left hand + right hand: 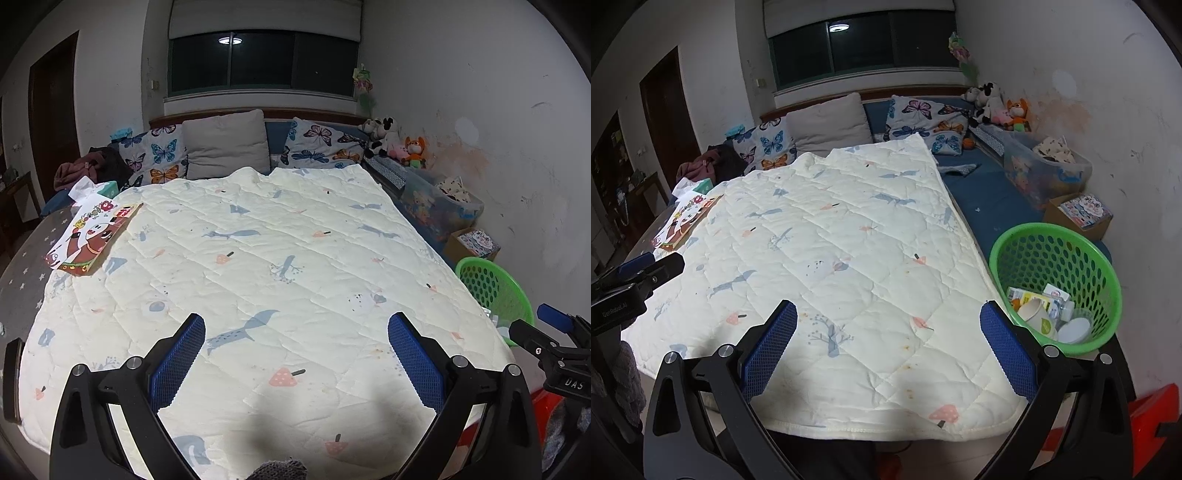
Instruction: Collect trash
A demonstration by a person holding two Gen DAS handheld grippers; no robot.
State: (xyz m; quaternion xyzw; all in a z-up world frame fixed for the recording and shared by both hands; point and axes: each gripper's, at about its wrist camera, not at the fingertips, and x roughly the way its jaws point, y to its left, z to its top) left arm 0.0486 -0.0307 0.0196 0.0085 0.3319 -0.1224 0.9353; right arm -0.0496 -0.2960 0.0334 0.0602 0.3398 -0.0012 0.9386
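Note:
A green perforated basket [1052, 258] stands to the right of the cream quilt [831, 258]; inside lie a paper cup [1036, 314], small cartons [1058, 295] and a white lid [1073, 329]. My right gripper [888, 314] hovers open over the quilt's near edge, just left of the basket, holding nothing. My left gripper [295, 325] is open and empty above the quilt [258, 258]. The basket's rim [495, 284] shows at the right of the left wrist view, beside the right gripper's fingers [554, 317]. The left gripper's finger [665, 264] shows at the left of the right wrist view.
A colourful cartoon book [94, 236] and a tissue pack [107, 189] lie at the quilt's far left corner. Pillows [225, 147], plush toys [395, 142], a clear storage bin [1045, 173] and a cardboard box [1082, 216] line the back and right wall. A red stool [1145, 417] stands at lower right.

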